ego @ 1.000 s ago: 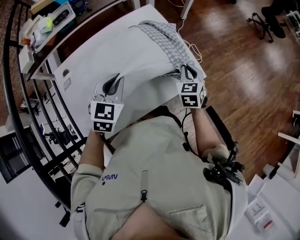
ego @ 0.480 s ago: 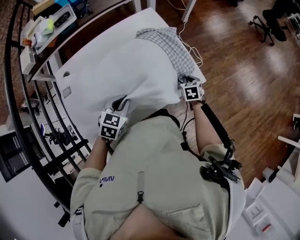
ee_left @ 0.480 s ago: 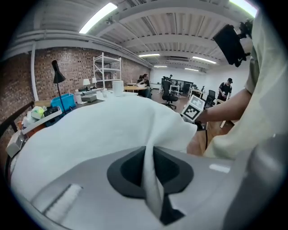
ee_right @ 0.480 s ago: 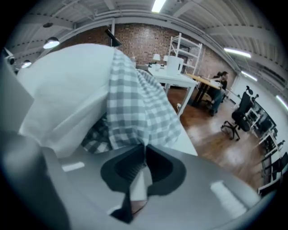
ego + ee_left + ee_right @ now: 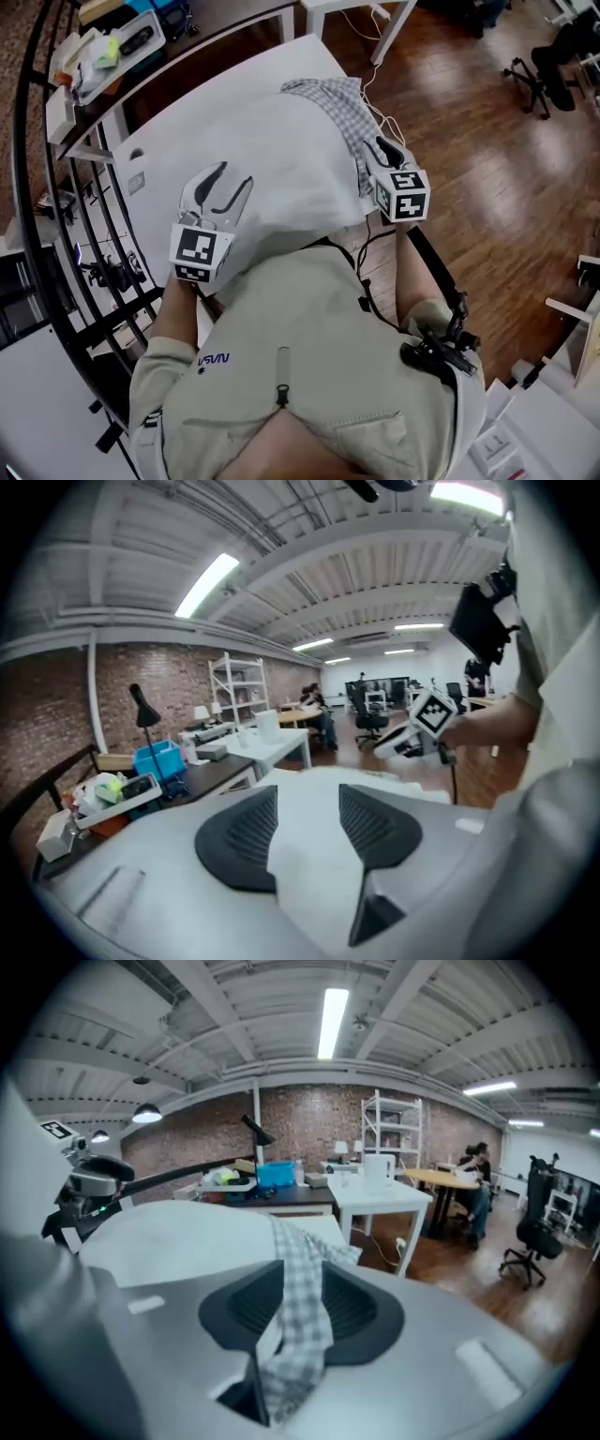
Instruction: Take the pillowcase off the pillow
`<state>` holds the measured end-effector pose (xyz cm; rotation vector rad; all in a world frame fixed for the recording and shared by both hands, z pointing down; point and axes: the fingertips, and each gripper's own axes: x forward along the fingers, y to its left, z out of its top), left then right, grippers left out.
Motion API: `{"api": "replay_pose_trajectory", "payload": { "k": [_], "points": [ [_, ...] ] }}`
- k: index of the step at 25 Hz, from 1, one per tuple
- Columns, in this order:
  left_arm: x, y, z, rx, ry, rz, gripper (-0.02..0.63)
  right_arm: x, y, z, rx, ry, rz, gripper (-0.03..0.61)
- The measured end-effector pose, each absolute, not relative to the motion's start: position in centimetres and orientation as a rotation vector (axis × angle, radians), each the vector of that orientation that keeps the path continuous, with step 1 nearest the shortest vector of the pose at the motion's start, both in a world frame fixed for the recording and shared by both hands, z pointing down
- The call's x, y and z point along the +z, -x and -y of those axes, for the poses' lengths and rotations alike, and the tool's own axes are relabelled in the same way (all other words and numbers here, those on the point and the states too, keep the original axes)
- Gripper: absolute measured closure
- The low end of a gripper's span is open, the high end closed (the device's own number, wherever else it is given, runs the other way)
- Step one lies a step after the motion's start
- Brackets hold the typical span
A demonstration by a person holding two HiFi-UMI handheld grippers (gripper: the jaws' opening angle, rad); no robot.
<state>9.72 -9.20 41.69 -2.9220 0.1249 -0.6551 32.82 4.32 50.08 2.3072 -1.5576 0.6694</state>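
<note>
Currently, left gripper (image 5: 217, 192) and right gripper (image 5: 380, 150): jaws opening, white pillow (image 5: 272, 159) edge between the left pair, checked pillowcase (image 5: 342, 98) hem loose between the right. Pillowcase bunched at pillow's far right end; risk: released hem may snag a jaw or slump back.

blocked: pillow (image 5: 272, 159) covers most of table (image 5: 157, 141) | left: black rack (image 5: 103, 281) close | right: open floor (image 5: 487, 169)

I see an evenly bright room, lit by ceiling tube lights (image 5: 334, 1018) overhead; glare streaks the wooden floor (image 5: 487, 187), and the white pillow (image 5: 272, 159) nearly washes out. Both gripper views bend hard into black corners, and the closest surfaces look soft, slightly blurred
</note>
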Motion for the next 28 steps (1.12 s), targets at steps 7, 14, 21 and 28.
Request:
{"api": "replay_pose_trajectory", "payload": {
  "k": [7, 14, 21, 28],
  "points": [
    [41.6, -15.9, 17.3, -0.645, 2.911, -0.344, 0.376, 47.3, -34.7, 6.6, 0.576, -2.189, 1.750, 0.425],
    [50.5, -17.4, 18.4, -1.060, 2.871, -0.301, 0.319, 50.4, -37.1, 13.2, 0.814, -2.068, 1.803, 0.373],
    [54.2, -16.2, 15.3, -1.289, 2.816, -0.118, 0.566, 57.1, -34.8, 13.7, 1.183, -1.841, 1.807, 0.425],
    [49.3, -15.0, 15.6, -1.083, 2.892, -0.141, 0.597, 51.5, -36.1, 14.4, 0.937, -2.022, 1.810, 0.565]
  ]
}}
